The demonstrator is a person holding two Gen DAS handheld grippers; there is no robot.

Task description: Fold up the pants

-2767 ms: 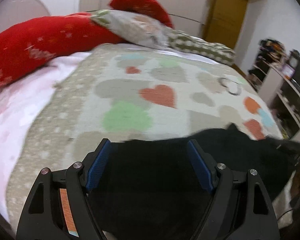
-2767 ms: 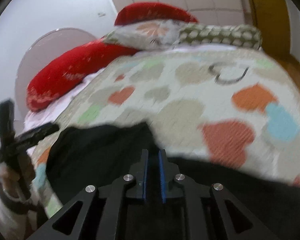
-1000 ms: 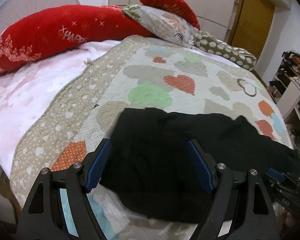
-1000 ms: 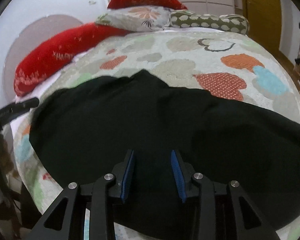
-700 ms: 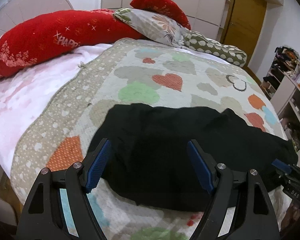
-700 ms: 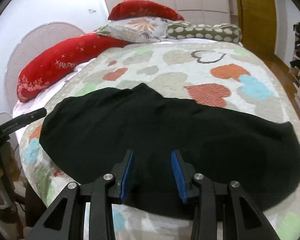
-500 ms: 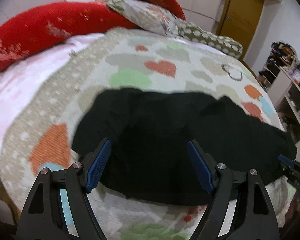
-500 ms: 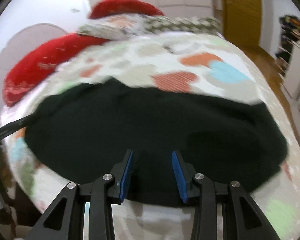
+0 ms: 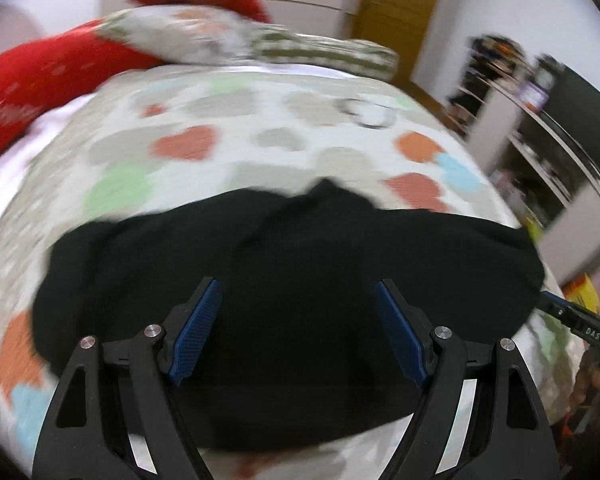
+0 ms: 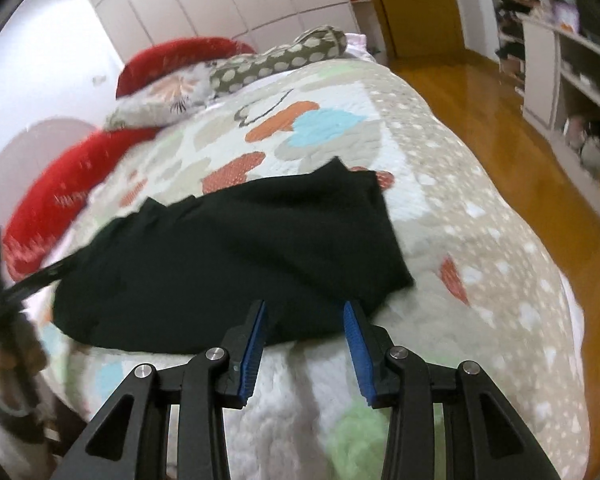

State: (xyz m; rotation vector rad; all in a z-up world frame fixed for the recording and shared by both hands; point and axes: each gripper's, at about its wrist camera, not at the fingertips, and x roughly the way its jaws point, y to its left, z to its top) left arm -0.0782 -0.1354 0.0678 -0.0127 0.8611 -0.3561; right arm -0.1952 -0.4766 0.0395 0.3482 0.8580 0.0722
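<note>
The black pants (image 9: 292,280) lie flat across the near part of the heart-patterned quilt (image 9: 228,136), folded lengthwise into a wide band. My left gripper (image 9: 298,298) is wide open and empty, hovering over the middle of the band. In the right wrist view the pants (image 10: 236,252) stretch from left to the right end near the bed's edge. My right gripper (image 10: 305,312) is open and empty, just short of the near edge of the pants at their right end. The left gripper's tip (image 10: 40,276) shows at far left.
Red pillows (image 9: 52,76), a floral pillow (image 9: 188,36) and a dotted bolster (image 9: 324,52) lie at the head of the bed. Shelving (image 10: 572,80) and wooden floor (image 10: 500,120) are to the right of the bed.
My right gripper opened, let go of the pants and swung to their right end. The left gripper stayed open and shifted right over the middle of the pants. The pants now lie spread out.
</note>
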